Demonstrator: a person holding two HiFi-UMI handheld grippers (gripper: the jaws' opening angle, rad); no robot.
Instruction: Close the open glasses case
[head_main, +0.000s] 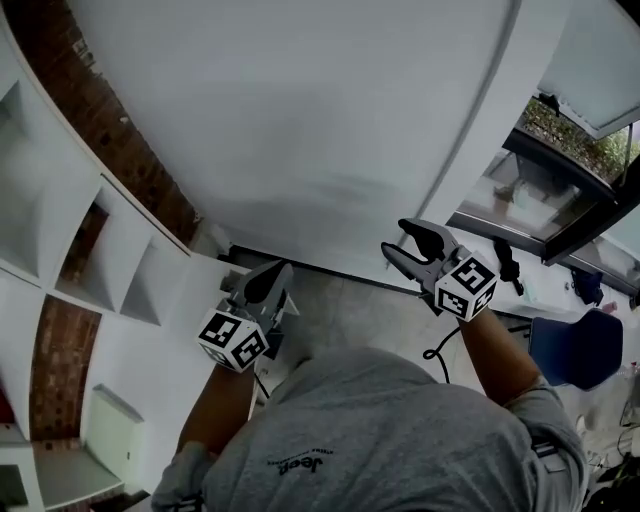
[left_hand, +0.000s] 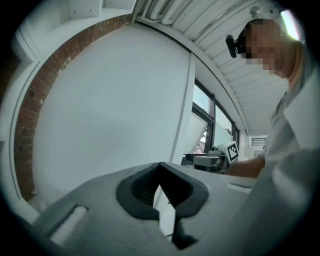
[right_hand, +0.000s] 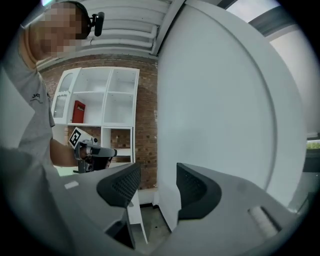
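No glasses case shows in any view. Both grippers are held level in front of a white wall (head_main: 320, 110). In the head view my left gripper (head_main: 275, 272) has its jaws together, and the left gripper view shows its fingertips (left_hand: 160, 165) meeting with nothing between them. My right gripper (head_main: 397, 236) stands with its jaws apart. In the right gripper view its pads (right_hand: 122, 185) are well separated and the gap holds nothing. Each gripper appears in the other's view: the right gripper (left_hand: 220, 159) and the left gripper (right_hand: 92, 151).
A brick wall (head_main: 95, 110) and white shelving (head_main: 60, 220) stand at the left, with a red book (right_hand: 78, 111) on a shelf. A window (head_main: 560, 190) and a blue chair (head_main: 570, 350) are at the right. The person's grey shirt (head_main: 340, 440) fills the bottom.
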